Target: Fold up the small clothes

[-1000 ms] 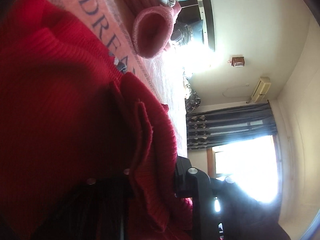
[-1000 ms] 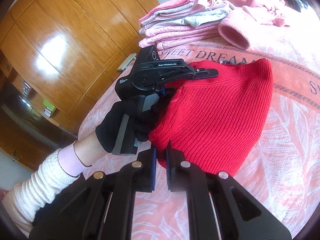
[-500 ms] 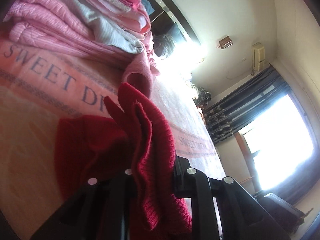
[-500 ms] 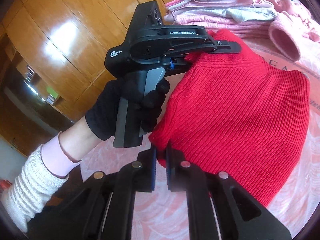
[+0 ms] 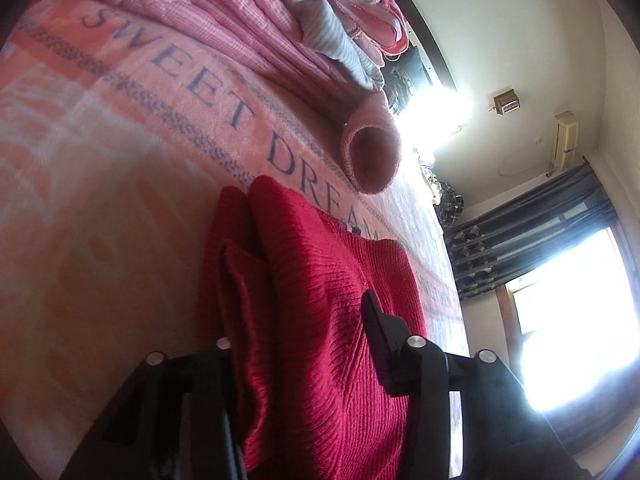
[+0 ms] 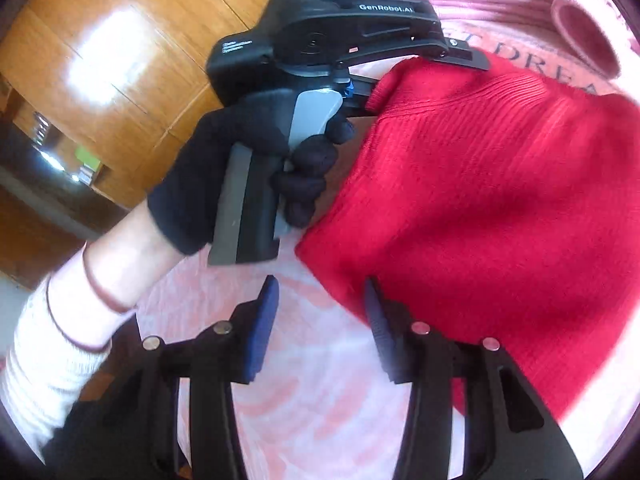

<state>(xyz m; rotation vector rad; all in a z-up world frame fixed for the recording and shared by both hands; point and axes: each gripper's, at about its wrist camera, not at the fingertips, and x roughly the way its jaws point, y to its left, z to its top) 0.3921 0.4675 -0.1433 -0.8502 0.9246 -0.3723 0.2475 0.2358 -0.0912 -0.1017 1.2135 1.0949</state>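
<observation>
Blanket: the pink bed cover printed "SWEET DREAM" lies under everything I work on; its lettered band is my landmark.
Red sweater: the ribbed red knit lies on the blanket just on my side of the lettered band, its far edge touching the letters "DREAM". It is folded over on itself; in my left wrist view I see layered folds with one edge standing up between my fingers.
Folded stack: pink checked and pale striped clothes piled beyond the lettered band, on the far side from the sweater.
Pink sleeve: a fuzzy pink knit cuff, its opening facing me, resting on the band near the letters "DREAM", apart from the sweater.
My left gripper: in my black-gloved hand, reaching over the sweater's corner nearest the band. Its fingers are spread with red knit lying between them, one finger on top of the cloth and one beneath the fold; I cannot tell if they pinch it.
My right gripper: released, fingers wide apart over bare blanket at the sweater's near edge, far from the band. The right-hand pad touches the red hem; the other is clear of it.
Wardrobe: glossy wooden doors beyond the bed, behind my left hand.
</observation>
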